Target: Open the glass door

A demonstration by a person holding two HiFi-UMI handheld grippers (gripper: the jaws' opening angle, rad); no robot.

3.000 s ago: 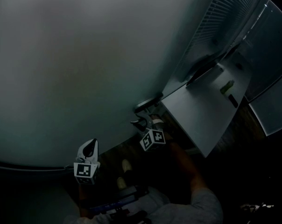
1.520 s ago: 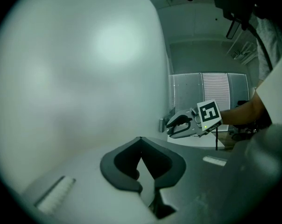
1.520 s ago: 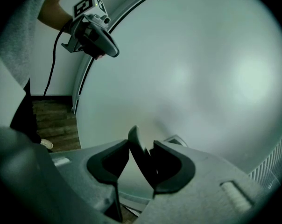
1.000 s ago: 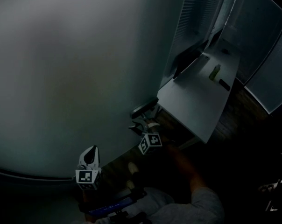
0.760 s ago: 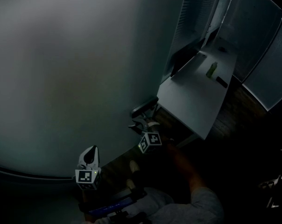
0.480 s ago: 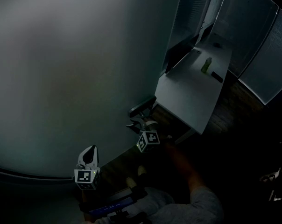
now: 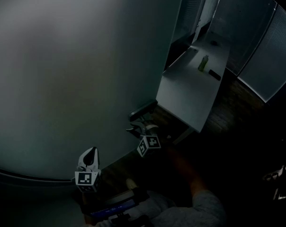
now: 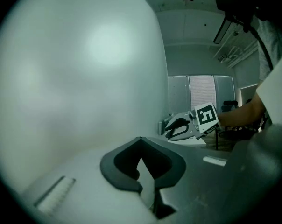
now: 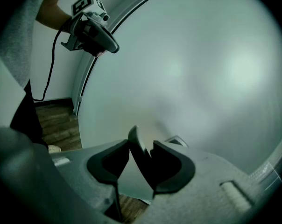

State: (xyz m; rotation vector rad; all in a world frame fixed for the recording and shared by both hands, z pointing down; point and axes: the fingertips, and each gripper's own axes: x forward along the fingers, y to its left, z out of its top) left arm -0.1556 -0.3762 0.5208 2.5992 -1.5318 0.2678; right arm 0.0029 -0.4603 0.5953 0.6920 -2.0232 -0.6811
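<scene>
Carefully: your right gripper (image 9: pixel 141 145) is clamped on the slim, dark, curved metal handle (image 7: pixel 142 110) at the right edge of the broad frosted glass door (image 7: pixel 76 70) ahead of you. That smooth bar sits near the pad tips, so a skewed pull could slip it free. Your left gripper (image 8: pixel 140 141) is closed and empty beside the slick pane and could knock it.

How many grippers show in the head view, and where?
2. The left gripper sits lower left, beside the frosted glass door, holding nothing. The right gripper is at centre, closed on the door handle.
</scene>
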